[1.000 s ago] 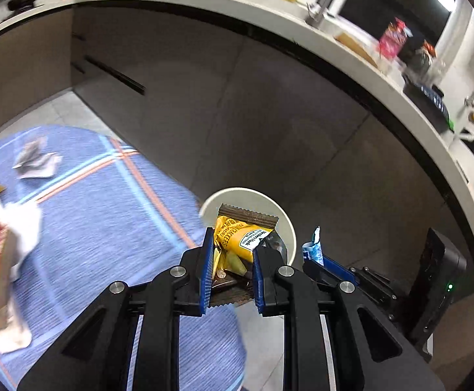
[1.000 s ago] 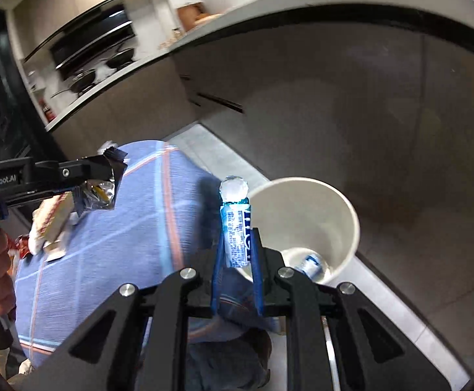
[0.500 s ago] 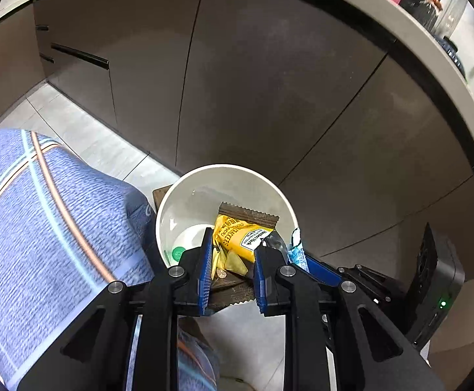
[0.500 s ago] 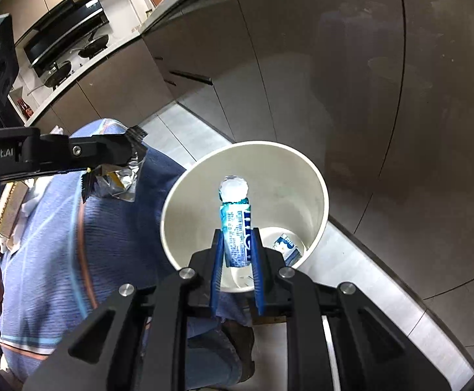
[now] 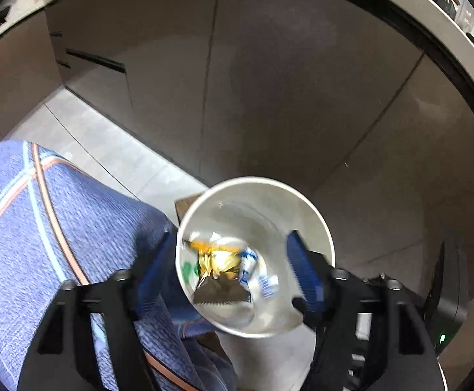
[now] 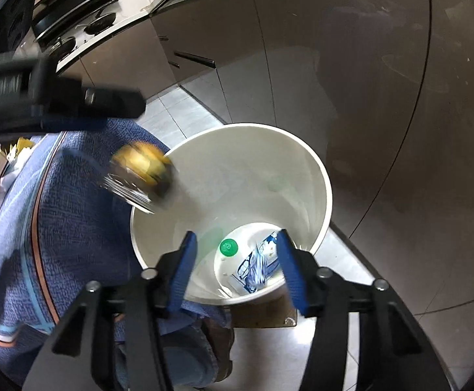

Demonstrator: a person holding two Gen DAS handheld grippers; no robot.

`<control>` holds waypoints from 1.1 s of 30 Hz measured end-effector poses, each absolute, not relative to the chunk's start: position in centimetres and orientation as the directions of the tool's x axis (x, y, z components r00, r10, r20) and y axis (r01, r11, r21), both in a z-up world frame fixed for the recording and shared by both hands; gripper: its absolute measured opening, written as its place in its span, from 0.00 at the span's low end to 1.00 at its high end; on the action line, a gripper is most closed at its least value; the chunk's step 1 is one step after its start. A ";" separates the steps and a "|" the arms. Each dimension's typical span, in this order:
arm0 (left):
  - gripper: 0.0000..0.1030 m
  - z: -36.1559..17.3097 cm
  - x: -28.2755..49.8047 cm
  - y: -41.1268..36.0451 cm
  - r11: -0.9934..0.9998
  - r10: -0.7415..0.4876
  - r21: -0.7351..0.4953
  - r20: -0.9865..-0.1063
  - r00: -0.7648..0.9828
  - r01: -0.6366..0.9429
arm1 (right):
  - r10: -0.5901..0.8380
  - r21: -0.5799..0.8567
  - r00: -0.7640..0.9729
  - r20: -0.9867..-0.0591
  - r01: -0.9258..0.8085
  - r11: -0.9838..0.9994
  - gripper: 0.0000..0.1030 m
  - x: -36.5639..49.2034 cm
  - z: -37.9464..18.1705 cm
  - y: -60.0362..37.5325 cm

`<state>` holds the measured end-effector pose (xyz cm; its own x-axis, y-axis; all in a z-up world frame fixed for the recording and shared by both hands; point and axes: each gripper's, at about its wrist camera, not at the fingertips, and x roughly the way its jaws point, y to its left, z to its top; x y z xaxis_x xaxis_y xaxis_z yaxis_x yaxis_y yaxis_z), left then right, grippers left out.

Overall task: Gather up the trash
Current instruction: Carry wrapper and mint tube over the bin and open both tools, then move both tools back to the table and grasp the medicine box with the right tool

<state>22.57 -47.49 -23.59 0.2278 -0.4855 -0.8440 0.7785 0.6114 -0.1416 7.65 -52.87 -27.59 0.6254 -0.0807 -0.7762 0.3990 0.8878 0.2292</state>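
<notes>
Both claws hang over the white bin [image 6: 315,176], pointing down into it. The left claw [image 5: 227,273] is open wide and holds nothing; its jaws have just been opening. Just past its tips, the yellow snack wrapper [image 5: 219,268] is inside the bin, blurry, its dark zigzag end pointing back at the claw and its long side running away from it. A second ago it was pinched between those pads.

The right claw [image 6: 235,268] is open too, jaws just spread, nothing between them. The blue wrapper [image 6: 255,268] it held upright before now lies flat on the bin's bottom below its tips, next to a green cap [image 6: 229,247]. Left of both claws is a blue cloth [image 5: 41,228].
</notes>
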 end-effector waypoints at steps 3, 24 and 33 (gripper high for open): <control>0.86 -23.1 22.6 -47.3 0.617 -0.500 -0.147 -0.831 0.242 0.773 | -0.083 0.226 0.628 -0.773 0.397 0.890 0.70 7.4 -27.5 -52.7; 0.92 -15.9 20.5 -39.8 0.688 -0.514 -0.105 -0.768 0.381 0.718 | -0.111 0.212 0.716 -0.689 0.346 0.914 0.97 5.0 -20.7 -50.3; 0.92 -10.2 18.5 -30.5 0.765 -0.506 -0.126 -0.725 0.467 0.631 | -0.075 0.202 0.797 -0.599 0.241 0.949 0.97 4.2 -14.4 -45.0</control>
